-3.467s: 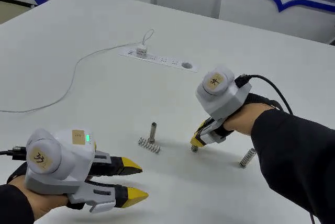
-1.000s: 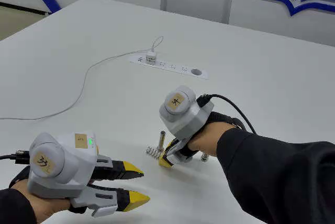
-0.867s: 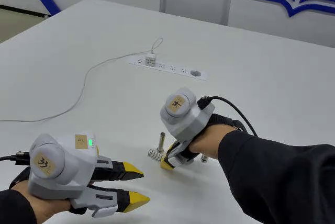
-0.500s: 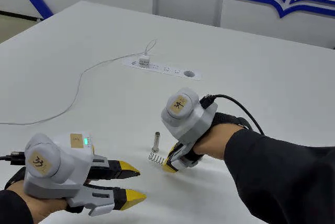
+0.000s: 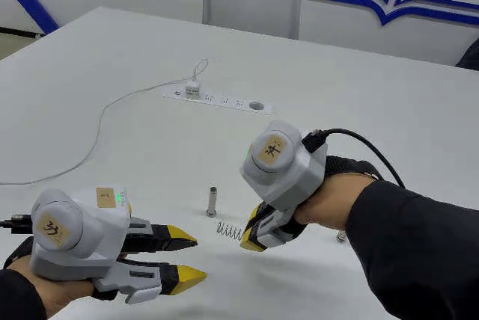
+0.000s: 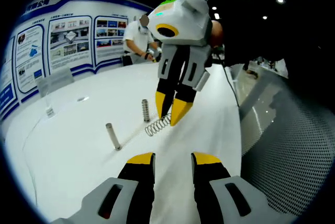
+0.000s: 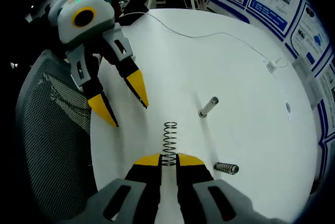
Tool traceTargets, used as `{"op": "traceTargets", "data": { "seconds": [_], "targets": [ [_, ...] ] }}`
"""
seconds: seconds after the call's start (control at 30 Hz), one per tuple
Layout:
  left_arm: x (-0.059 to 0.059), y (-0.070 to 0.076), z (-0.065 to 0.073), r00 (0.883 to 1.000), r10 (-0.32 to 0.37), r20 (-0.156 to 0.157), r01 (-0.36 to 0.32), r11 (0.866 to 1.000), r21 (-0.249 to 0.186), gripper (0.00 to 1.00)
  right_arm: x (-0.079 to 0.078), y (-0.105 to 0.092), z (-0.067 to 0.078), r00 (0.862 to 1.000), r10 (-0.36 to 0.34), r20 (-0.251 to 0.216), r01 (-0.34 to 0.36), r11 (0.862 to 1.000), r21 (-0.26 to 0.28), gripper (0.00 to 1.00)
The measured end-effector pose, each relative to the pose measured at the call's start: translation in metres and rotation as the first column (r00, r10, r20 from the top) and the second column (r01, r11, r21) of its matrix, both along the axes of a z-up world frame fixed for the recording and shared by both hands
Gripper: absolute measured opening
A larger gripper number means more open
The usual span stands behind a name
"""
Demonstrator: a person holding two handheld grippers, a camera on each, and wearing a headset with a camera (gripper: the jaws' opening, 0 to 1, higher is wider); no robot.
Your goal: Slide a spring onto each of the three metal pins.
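My right tongs (image 7: 168, 160) clenched on one end of spring (image 7: 169, 141). Rest of it juts out past tips, low over table (image 5: 359, 96). Can't tell whether free end touches table. Bare pin (image 5: 212, 200) stands upright near that free end, apart from it. Second pin (image 6: 145, 110) stands farther back, another spring round it. My left tongs (image 5: 187, 256) released, jaws apart, hovering over near side of table, well clear of pin, tips pointing toward right tongs.

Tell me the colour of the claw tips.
Yellow, on black bodies; clearest on the left claw in the head view.
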State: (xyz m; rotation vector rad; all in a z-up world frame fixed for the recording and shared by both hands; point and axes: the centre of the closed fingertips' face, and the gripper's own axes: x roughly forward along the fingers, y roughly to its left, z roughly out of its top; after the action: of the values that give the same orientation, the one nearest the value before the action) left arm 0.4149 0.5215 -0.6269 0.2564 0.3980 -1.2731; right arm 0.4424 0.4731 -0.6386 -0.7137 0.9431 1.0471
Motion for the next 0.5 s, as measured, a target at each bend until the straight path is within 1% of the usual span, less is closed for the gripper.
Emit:
{"op": "traceTargets", "data": {
  "seconds": [0.13, 0.2, 0.33, 0.4, 0.43, 0.5],
  "targets": [
    [0.001, -0.002, 0.002, 1.000, -0.004, 0.007, 0.004, 1.000, 0.001, 0.28, -0.008, -0.002, 0.003, 1.000, 0.030, -0.006, -0.030, 1.000, -0.007, 0.12],
    [0.001, -0.003, 0.003, 1.000, -0.007, 0.009, 0.007, 1.000, 0.000, 0.28, -0.015, -0.001, 0.004, 0.998, 0.062, -0.009, -0.062, 0.998, -0.009, 0.12],
    [-0.001, -0.007, 0.005, 1.000, -0.019, 0.015, 0.019, 1.000, -0.003, 0.28, -0.029, 0.008, 0.006, 0.989, 0.148, -0.020, -0.148, 0.989, -0.002, 0.12],
    [-0.002, -0.009, 0.006, 0.999, -0.028, 0.017, 0.029, 1.000, -0.009, 0.28, -0.033, 0.013, 0.006, 0.983, 0.185, -0.021, -0.185, 0.983, -0.001, 0.12],
    [-0.002, -0.009, 0.006, 0.999, -0.031, 0.017, 0.031, 0.999, -0.010, 0.28, -0.033, 0.014, 0.006, 0.981, 0.192, -0.018, -0.192, 0.981, -0.003, 0.12],
    [-0.003, -0.011, 0.006, 0.999, -0.039, 0.018, 0.039, 0.999, -0.011, 0.28, -0.035, 0.018, 0.007, 0.974, 0.225, -0.013, -0.225, 0.974, -0.008, 0.12]
  ]
}}
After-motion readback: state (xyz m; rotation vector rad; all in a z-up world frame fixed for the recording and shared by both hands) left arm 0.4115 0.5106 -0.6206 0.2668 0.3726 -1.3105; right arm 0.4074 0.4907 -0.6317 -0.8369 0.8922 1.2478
